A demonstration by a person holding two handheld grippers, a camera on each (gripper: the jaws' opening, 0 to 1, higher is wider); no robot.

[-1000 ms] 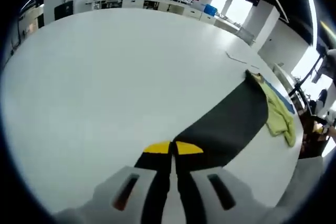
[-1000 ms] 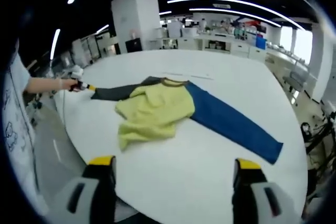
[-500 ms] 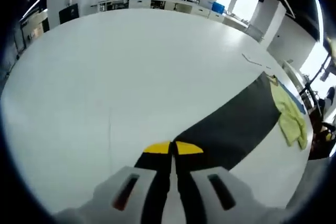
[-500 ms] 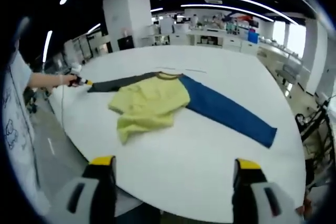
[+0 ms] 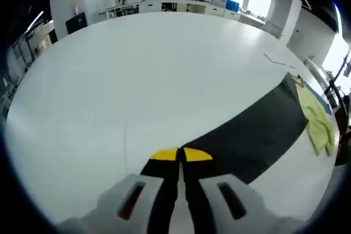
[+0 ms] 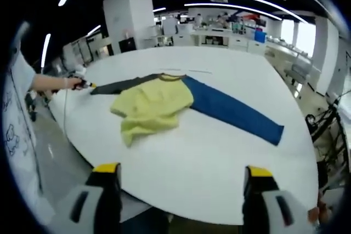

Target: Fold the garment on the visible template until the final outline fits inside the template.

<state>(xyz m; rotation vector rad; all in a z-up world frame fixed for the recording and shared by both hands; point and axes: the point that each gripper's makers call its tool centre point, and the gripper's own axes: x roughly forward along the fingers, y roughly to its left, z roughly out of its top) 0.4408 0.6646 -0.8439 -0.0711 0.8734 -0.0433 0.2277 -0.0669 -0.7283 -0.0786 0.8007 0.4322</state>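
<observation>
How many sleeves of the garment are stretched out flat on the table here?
2. The black sleeve runs out to the shut left gripper, which pinches its end; the blue sleeve lies free on the opposite side. The yellow body sits bunched between them.

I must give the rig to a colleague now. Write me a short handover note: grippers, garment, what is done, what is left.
Left gripper: shut on the black sleeve, pulled out straight near the table edge.
Right gripper: open, holding nothing, back from the table.
Garment: yellow body bunched in the middle, blue sleeve lying flat and outstretched.
Done: no fold visible yet.
Left: smooth the body, fold sleeves and body in. I see no template outline.
</observation>
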